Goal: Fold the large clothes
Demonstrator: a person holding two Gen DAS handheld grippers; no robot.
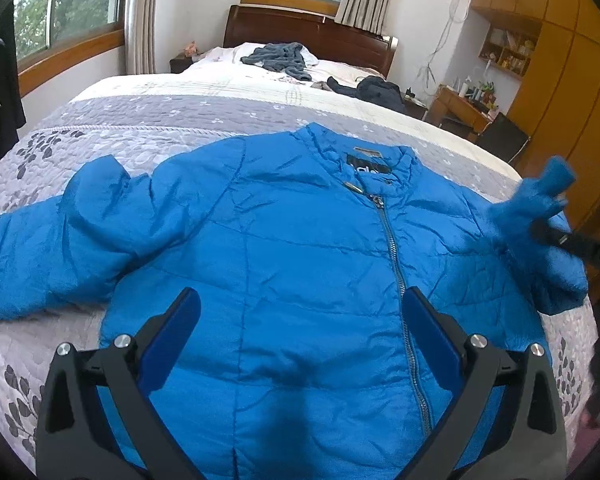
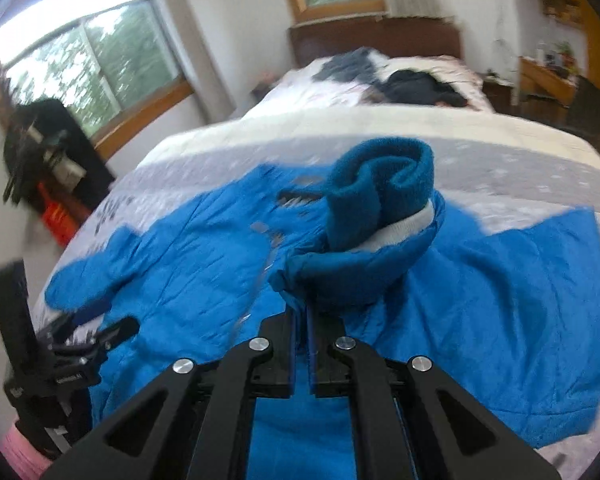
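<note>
1. A blue puffer jacket (image 1: 292, 248) lies front-up on a bed with a grey and white patterned quilt (image 1: 148, 128), filling the middle and lower part of the left wrist view. Its collar points toward the top of the frame, with a black label inside the neck.
2. The zipper (image 1: 396, 264) is closed and runs from the collar down toward the lower right of that view.
3. One sleeve (image 1: 40, 248) lies spread across the quilt at the left edge of the frame.
4. The other sleeve (image 2: 364, 264) is lifted off the bed. In the right wrist view it rises in the centre of the frame, its fleecy knit cuff (image 2: 376, 192) curled over at the top, with a strip of white lining showing below it.
5. The right gripper (image 2: 300, 312) is clamped on the fabric of this raised sleeve, its jaws nearly together with cloth pinched between them.
6. The left gripper (image 1: 300, 320) hovers over the jacket's lower front, at the bottom of its own view, jaws spread wide and holding nothing.
7. At the far end of the bed, near the top of the frame, lie a grey-blue garment (image 1: 280, 60) and a dark garment (image 1: 372, 90), before a dark wooden headboard (image 1: 308, 28).
8. The right wrist view is blurred.
</note>
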